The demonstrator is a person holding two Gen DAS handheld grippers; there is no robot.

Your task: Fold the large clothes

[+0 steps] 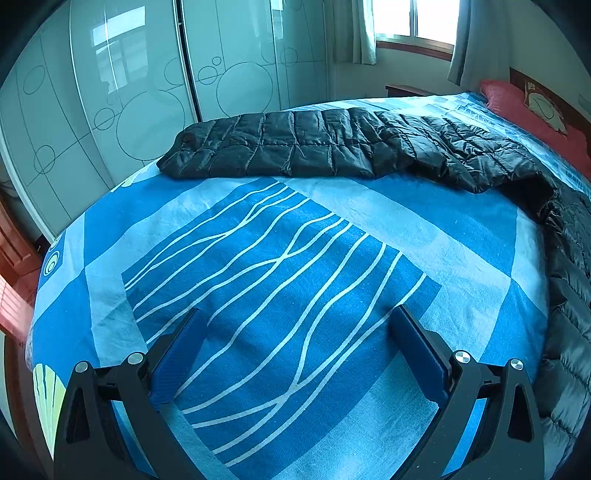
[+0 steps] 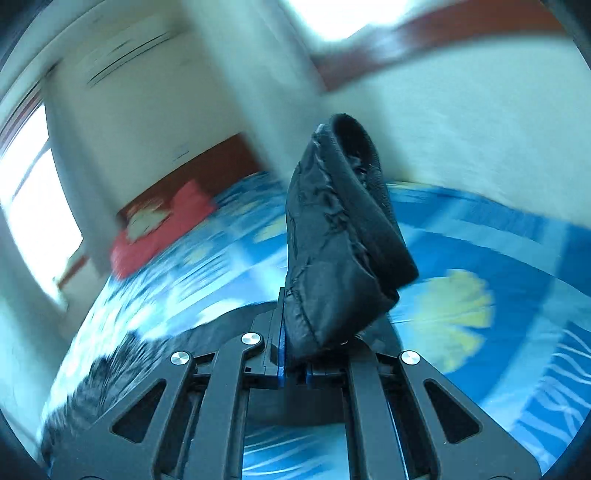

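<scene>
A black quilted down jacket [image 1: 314, 147] lies stretched across the far side of the blue patterned bed sheet [image 1: 258, 240]. Part of it runs down the right edge of the left wrist view. My left gripper [image 1: 297, 314] hovers open over bare sheet in front of the jacket, with nothing between its fingers. In the right wrist view my right gripper [image 2: 291, 354] is shut on a sleeve end of the jacket [image 2: 332, 251]. Its ribbed cuff stands up above the jaws, lifted off the bed. More black fabric trails blurred at lower left [image 2: 103, 373].
A wardrobe with glossy sliding doors [image 1: 110, 110] stands beyond the bed's far left side. A curtained window [image 1: 413, 22] is at the back. A red pillow [image 1: 517, 103] lies against the wooden headboard [image 1: 546, 92] at the right. The right wrist view is motion-blurred.
</scene>
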